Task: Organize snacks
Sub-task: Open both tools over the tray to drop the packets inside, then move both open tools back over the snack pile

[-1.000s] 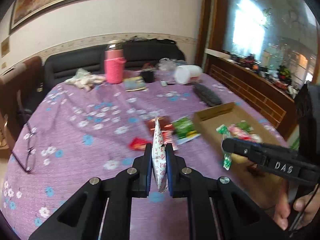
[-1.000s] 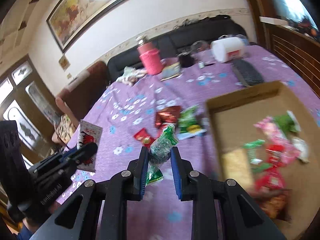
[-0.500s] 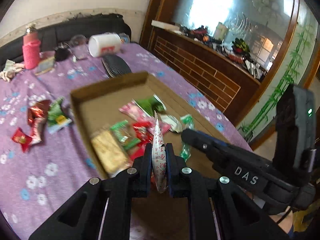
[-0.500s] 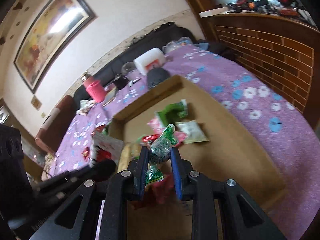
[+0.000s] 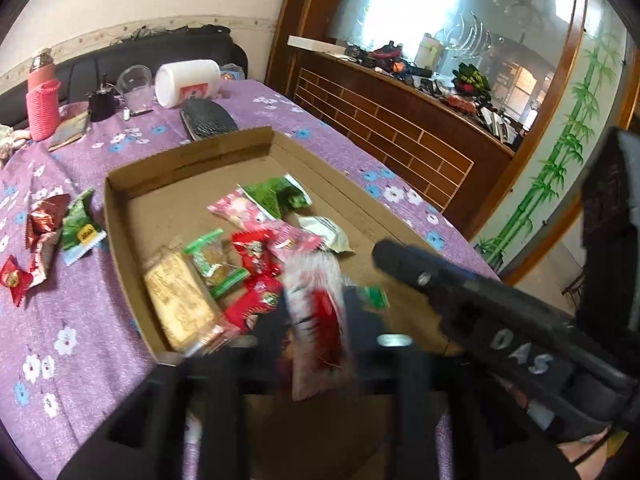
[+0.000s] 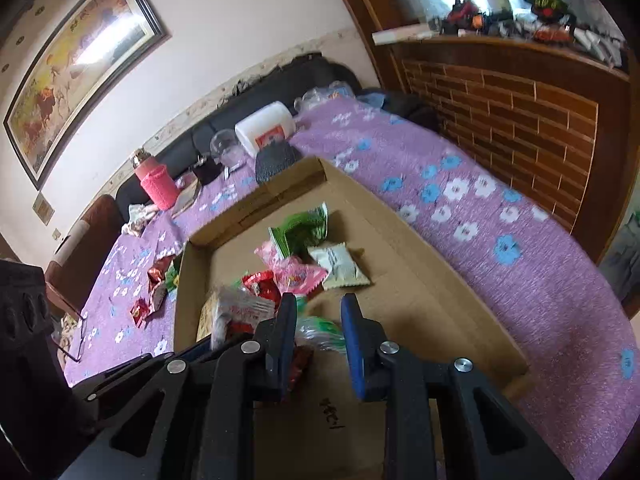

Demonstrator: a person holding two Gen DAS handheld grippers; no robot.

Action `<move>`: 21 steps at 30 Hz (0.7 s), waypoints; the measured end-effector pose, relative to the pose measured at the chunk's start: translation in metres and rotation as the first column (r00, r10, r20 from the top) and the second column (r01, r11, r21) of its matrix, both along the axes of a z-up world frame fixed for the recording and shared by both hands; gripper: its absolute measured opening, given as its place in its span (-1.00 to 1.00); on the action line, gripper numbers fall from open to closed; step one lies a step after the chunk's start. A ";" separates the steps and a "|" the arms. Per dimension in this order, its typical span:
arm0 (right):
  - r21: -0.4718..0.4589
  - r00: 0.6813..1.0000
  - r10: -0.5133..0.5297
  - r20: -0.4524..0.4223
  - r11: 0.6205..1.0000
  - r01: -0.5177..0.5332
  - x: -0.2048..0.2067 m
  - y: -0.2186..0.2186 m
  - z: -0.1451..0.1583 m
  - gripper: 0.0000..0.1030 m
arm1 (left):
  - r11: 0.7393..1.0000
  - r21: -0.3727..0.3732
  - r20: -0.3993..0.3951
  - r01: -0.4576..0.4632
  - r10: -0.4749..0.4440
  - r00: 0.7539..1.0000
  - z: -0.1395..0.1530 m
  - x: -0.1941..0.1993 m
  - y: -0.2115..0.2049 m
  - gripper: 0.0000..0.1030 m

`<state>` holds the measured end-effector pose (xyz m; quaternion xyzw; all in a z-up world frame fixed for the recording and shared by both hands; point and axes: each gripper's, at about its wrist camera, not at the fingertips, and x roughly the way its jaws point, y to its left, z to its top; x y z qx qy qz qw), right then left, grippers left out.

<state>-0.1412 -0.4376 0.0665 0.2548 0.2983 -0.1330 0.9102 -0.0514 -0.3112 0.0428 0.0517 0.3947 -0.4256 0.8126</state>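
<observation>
Both grippers hover over a shallow cardboard box [image 5: 192,160] [image 6: 420,248] holding several snack packets. My left gripper [image 5: 316,324] is open, its fingers blurred; the red-and-white packet [image 5: 320,320] [image 6: 236,312] is blurred between the spread fingers, falling loose. My right gripper [image 6: 318,312] is open; the green packet [image 6: 320,328] lies blurred just below its fingers in the box. In the left wrist view the right gripper's body [image 5: 480,312] crosses the right side. Loose snacks [image 5: 44,232] [image 6: 154,284] lie on the purple cloth left of the box.
Behind the box stand a white jar on its side [image 5: 188,82] [image 6: 266,128], a black pouch [image 5: 208,120], a clear cup [image 5: 134,86], a pink bottle [image 5: 42,104] [image 6: 156,182]. A wooden brick-pattern ledge [image 6: 520,104] runs along the right.
Both grippers opened over the box. The red-and-white packet slipped from the left fingers and the green packet dropped from the right fingers into the box.
</observation>
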 end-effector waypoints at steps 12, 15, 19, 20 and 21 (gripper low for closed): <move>-0.152 0.946 -0.293 0.139 0.937 0.313 -0.078 0.005 0.015 -0.06 | 0.973 -0.170 0.155 -0.154 0.181 0.971 0.008 -0.020 0.041 0.61; -0.173 0.929 -0.339 0.148 0.916 0.362 -0.085 0.017 0.038 -0.06 | 0.949 -0.200 0.185 -0.244 0.281 0.942 0.013 -0.017 0.054 0.68; -0.210 0.924 -0.355 0.142 0.901 0.379 -0.094 0.042 0.065 -0.06 | 0.942 -0.189 0.189 -0.277 0.312 0.931 0.012 -0.013 0.058 0.68; -0.205 0.924 -0.358 0.135 0.902 0.380 -0.098 0.047 0.071 -0.06 | 0.942 -0.191 0.189 -0.275 0.310 0.932 0.013 -0.013 0.059 0.68; -0.200 0.924 -0.361 0.128 0.903 0.381 -0.103 0.052 0.077 -0.06 | 0.941 -0.199 0.186 -0.273 0.310 0.932 0.014 -0.014 0.060 0.68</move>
